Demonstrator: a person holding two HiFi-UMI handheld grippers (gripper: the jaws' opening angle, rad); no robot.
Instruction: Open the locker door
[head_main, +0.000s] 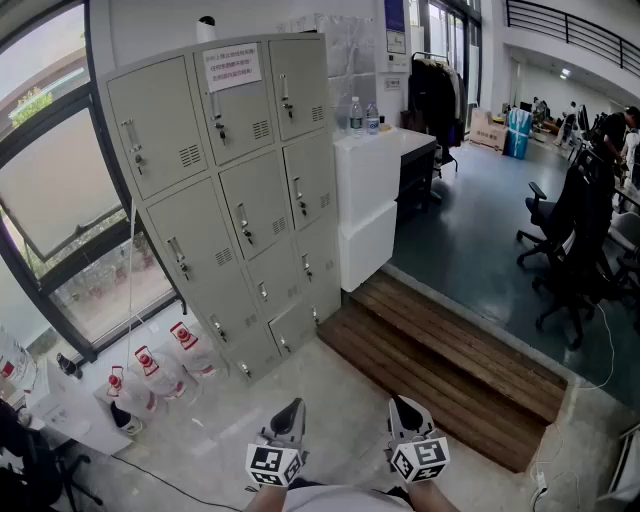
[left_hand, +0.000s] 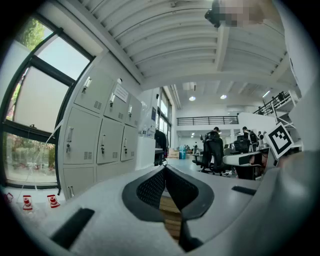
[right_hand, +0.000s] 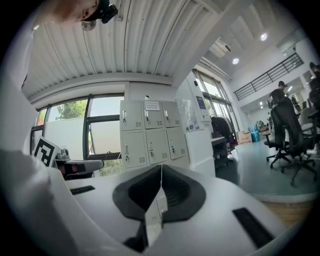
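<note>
L gripper and R gripper are riding low at 6 o'clock, both level w/ jaws pressed together on nothing. Prob. a carry pose for the approach, as no door is in reach yet. The locker is standing well off at 11 o'clock, doors all shut: matte grey sheet metal, flat rectangular panels w/ slotted vents & slim upright handles.

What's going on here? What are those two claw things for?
A person holds a gripper in each hand, standing a little way back from the lockers. The left gripper and right gripper are both shut and empty, pointing level. Every locker door looks closed, so opening one hasn't started yet.
</note>
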